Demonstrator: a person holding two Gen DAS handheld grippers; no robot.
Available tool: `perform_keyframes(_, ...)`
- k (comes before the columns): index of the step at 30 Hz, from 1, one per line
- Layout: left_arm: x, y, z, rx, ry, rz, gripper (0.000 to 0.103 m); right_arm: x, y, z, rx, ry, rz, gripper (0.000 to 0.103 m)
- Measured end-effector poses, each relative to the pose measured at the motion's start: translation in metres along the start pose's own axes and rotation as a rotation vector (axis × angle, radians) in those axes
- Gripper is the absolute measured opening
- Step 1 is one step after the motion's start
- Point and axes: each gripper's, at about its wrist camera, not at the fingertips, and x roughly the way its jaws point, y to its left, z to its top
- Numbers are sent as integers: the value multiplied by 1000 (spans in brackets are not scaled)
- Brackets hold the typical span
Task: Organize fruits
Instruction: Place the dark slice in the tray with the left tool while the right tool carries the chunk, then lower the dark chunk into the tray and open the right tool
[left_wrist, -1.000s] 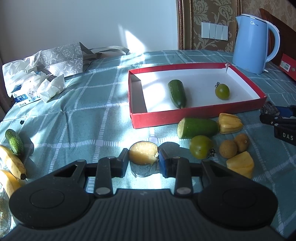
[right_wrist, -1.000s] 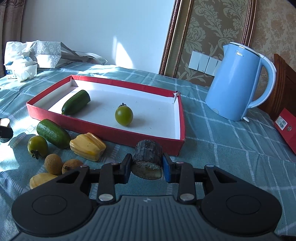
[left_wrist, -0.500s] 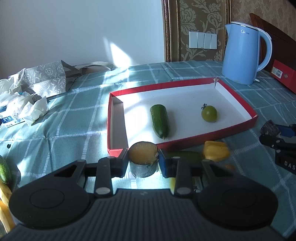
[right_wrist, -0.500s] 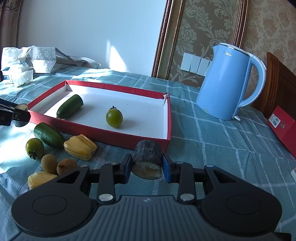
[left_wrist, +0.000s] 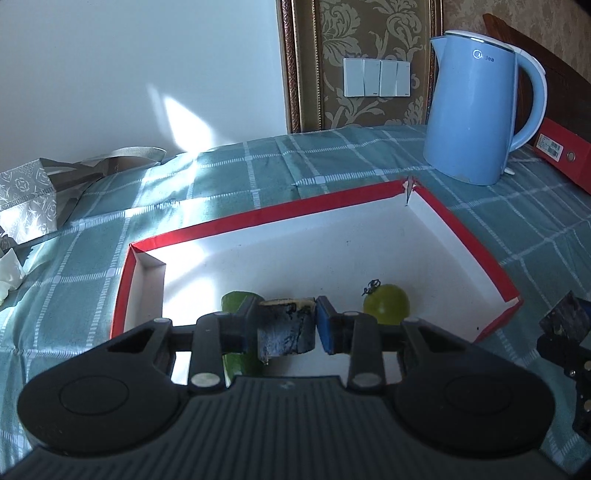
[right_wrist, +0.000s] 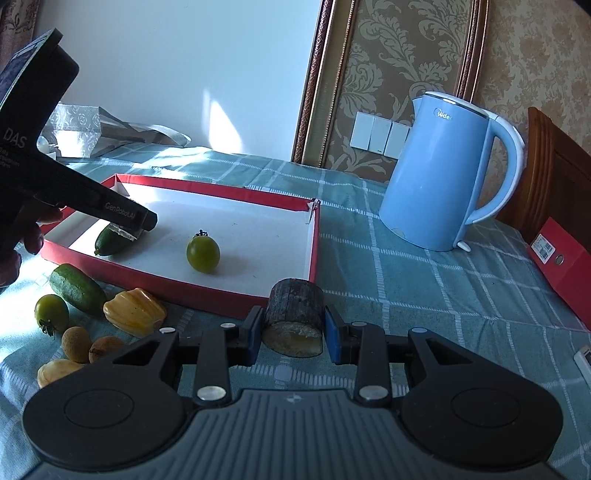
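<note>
The left gripper (left_wrist: 287, 325) clamps a dark-skinned chunk (left_wrist: 286, 326) above the near end of the red tray (left_wrist: 461, 236), just over a cucumber (left_wrist: 236, 301) lying inside; a green tomato (left_wrist: 386, 304) sits nearby on the tray's white floor. The right gripper (right_wrist: 293, 328) grips a second chunk (right_wrist: 293, 314), pale cut face toward the camera, short of the tray's near wall. Loose on the checked teal cloth (right_wrist: 424, 295) left of it lie another cucumber (right_wrist: 77, 290), a tomato (right_wrist: 51, 312), yellow pieces (right_wrist: 135, 312) and brown fruits (right_wrist: 75, 343). A blue kettle (right_wrist: 439, 181) stands beyond the tray, before patterned wallpaper (right_wrist: 399, 55) and sunlit white wall. Both grippers tilt downward; in the right view, a shadowed hand (right_wrist: 22, 229) holds the left one.
</note>
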Motion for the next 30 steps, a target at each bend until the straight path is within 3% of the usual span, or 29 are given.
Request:
perform_keyframes(9,22,-6,4,1,14,10,32,12,-7,3,-7,9,15,33)
perform_keyframes(14,23,-8,-2,1,17,5,40,15,-9,5,-8,5,26,33)
perform_keyframes(20,-2,-4,-5,5,-45,59,67,22,-6,17,-26,-11,37,33)
perform_keyframes(26,-41,14,-19,-33,-81,115,74,37,2,35,-61,-25,55,33)
perform_keyframes(30,-66,29,-41,-97,-59,128,77,54,9,42,-82,-10,72,33)
